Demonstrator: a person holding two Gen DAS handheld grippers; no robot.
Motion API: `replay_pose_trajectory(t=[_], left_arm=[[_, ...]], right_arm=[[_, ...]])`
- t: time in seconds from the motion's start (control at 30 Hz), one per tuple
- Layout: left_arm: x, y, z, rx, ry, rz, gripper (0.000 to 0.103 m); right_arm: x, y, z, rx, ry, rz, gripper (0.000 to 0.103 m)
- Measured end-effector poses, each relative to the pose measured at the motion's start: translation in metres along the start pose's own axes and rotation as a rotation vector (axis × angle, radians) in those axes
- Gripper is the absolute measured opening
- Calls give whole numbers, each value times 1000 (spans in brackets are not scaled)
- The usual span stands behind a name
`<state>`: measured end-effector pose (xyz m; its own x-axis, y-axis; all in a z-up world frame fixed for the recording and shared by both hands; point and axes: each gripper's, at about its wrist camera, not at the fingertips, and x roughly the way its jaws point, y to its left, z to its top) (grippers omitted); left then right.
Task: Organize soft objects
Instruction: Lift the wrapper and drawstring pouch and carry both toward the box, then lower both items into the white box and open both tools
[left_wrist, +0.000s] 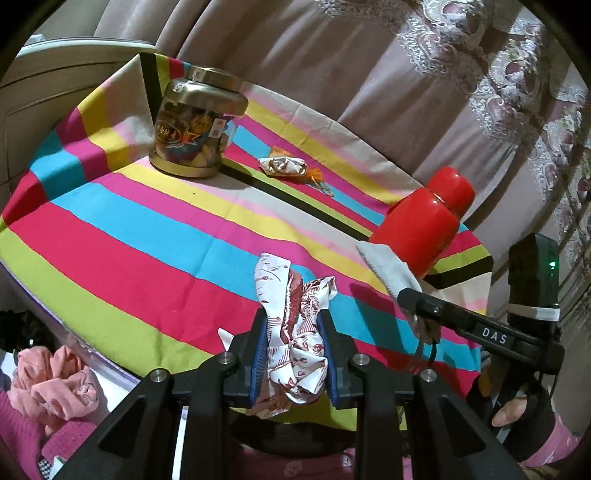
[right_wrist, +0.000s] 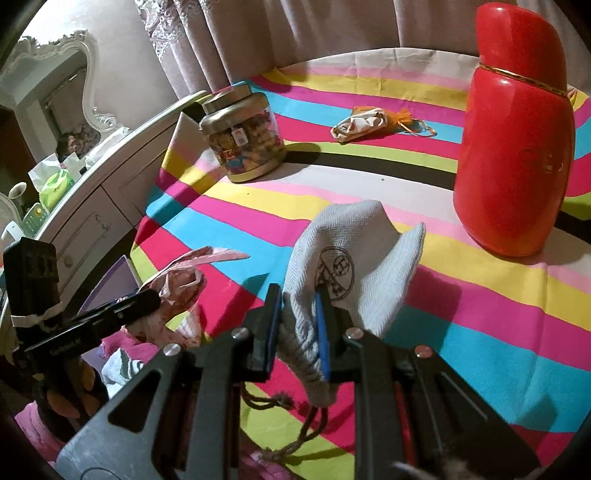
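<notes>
The left tool (left_wrist: 291, 332) hides the scarf's (left_wrist: 295, 325) lower folds; the pouch (right_wrist: 351, 266) covers the right tool's (right_wrist: 299, 325) fingertips; the flask (right_wrist: 517, 147) is cropped on top.

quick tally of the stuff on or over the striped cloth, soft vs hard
soft: 3 - patterned cloth, grey drawstring pouch, small pouch
hard: 2 - gold-lidded jar, red bottle
total: 5

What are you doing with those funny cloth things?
A person is sorting soft things at a table with a striped cloth, using tongs in each hand. The left tongs pinch a crumpled red-and-white patterned cloth. The right tongs pinch a grey drawstring pouch. Both are held above the table. A jar, a red bottle and another small pouch sit further back.
</notes>
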<state>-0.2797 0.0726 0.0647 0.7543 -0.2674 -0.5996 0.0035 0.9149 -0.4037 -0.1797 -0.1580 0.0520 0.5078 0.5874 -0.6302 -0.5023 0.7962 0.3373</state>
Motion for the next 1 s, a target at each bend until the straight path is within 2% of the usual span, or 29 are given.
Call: replay_pose_trajectory(t=[0.13,0.33,0.5,0.63,0.77,0.9,0.93,0.97,1.0], left_arm=[[-4,2,0,-8,-7,-6,27],[-32,12,3,-17,-57,23,27],[-71,31,-4,-55,-96,88,27],[-109,53,-14,-86,-127,188,27],[-146,79,-25,-122,-154,327,28],[-170,106,-35,-177,-160,462,29],[-173,114,-38,-191,-156,506,32],[-174,121,-40,-208,-146,568,43],[-172,129,-42,-221,-122,648,53]], right_arm=[[-1,11,-1,-21,5,9,22],[-6,43,5,-65,9,78,22],[-5,90,12,-145,32,199,22],[1,142,18,-238,56,313,22],[18,187,21,-271,108,451,22],[40,236,7,-366,165,532,25],[44,245,2,-389,176,549,25],[51,256,-6,-422,197,556,26],[57,262,-11,-443,214,543,34]])
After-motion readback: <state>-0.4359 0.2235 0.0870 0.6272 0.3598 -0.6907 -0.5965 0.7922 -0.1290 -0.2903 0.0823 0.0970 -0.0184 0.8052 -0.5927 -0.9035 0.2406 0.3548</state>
